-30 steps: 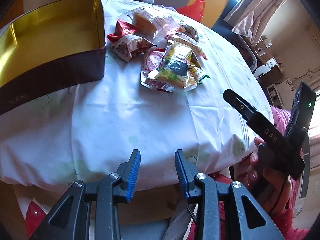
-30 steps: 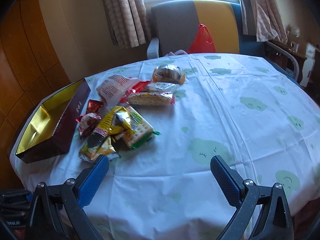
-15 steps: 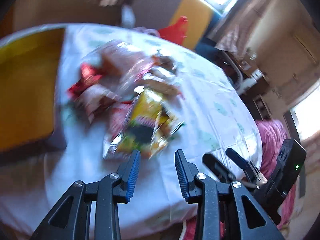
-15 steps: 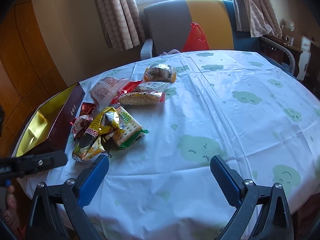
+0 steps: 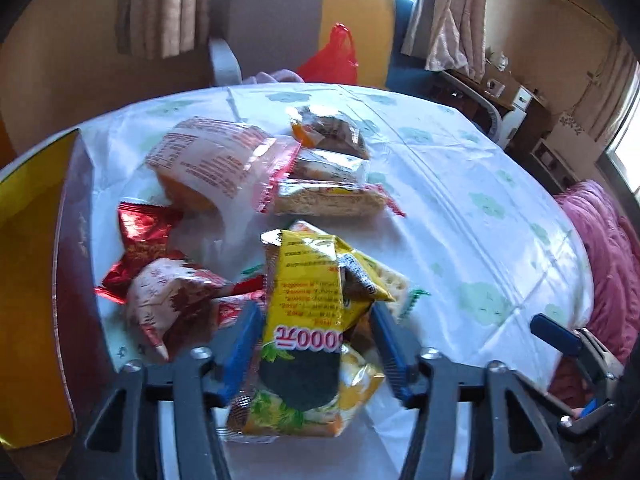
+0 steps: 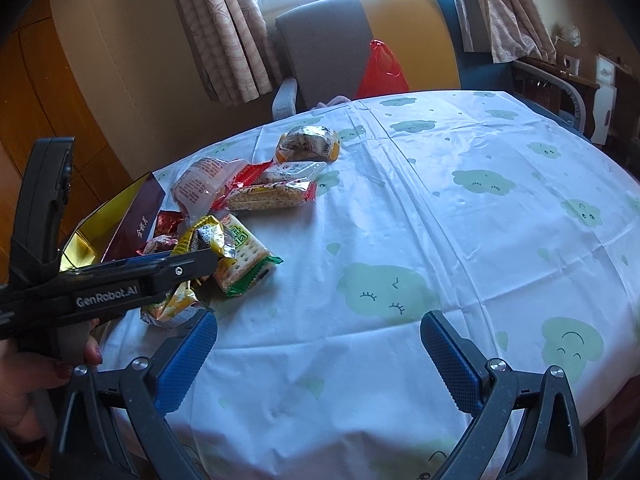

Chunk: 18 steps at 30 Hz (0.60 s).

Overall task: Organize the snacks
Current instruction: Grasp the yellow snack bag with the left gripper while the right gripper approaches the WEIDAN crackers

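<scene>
The worktop (image 6: 460,240) carried my snacks near its left edge, next to the gold box (image 5: 28,280) they should go in. Most of that box was cut off. My left gripper (image 5: 316,344) sat spread around the yellow snack bag (image 5: 308,320), not squeezing yet. My right gripper (image 6: 320,356) hung wide, holding nothing.

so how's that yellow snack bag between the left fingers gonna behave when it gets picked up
The yellow snack bag is crinkled film, so probably floppy and light. Its glossy surface may slip in the left gripper. Lifting it may drag the cracker pack it overlaps.
</scene>
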### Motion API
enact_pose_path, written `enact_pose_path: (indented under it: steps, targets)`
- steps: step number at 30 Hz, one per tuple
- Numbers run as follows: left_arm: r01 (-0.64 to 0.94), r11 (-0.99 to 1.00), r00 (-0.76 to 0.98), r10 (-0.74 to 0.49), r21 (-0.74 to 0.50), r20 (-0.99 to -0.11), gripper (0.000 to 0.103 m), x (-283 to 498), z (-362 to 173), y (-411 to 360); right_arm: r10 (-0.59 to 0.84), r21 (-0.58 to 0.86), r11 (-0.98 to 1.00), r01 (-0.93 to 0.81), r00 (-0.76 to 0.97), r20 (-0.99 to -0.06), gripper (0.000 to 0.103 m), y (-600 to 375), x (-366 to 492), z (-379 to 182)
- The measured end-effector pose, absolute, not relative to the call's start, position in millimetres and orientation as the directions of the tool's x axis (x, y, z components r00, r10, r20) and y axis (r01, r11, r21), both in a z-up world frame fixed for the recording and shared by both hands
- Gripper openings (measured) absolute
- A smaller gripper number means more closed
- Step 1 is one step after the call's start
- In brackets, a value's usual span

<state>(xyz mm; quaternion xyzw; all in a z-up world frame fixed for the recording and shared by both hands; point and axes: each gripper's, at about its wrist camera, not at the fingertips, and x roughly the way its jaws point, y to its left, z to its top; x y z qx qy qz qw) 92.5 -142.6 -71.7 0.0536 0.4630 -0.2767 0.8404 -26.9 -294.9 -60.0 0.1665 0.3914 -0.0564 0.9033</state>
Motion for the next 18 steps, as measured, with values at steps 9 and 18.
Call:
enact_pose_path:
  steps: [9,18]
  targets:
    - [0.554,0.822,0.457,-0.432,-0.130,-0.778,0.029,74.8,-68.5,-131.6,0.050,0.258,0.944,0.206,0.683,-0.728,0.102,-287.7,-22.8,-63.8]
    - [0.498,0.855,0.525,-0.428,-0.142,-0.736,0.027,49.4,-71.0,-94.4,0.061,0.207,0.970,0.124,0.704,-0.708,0.102,-276.1,-3.1,-60.1]
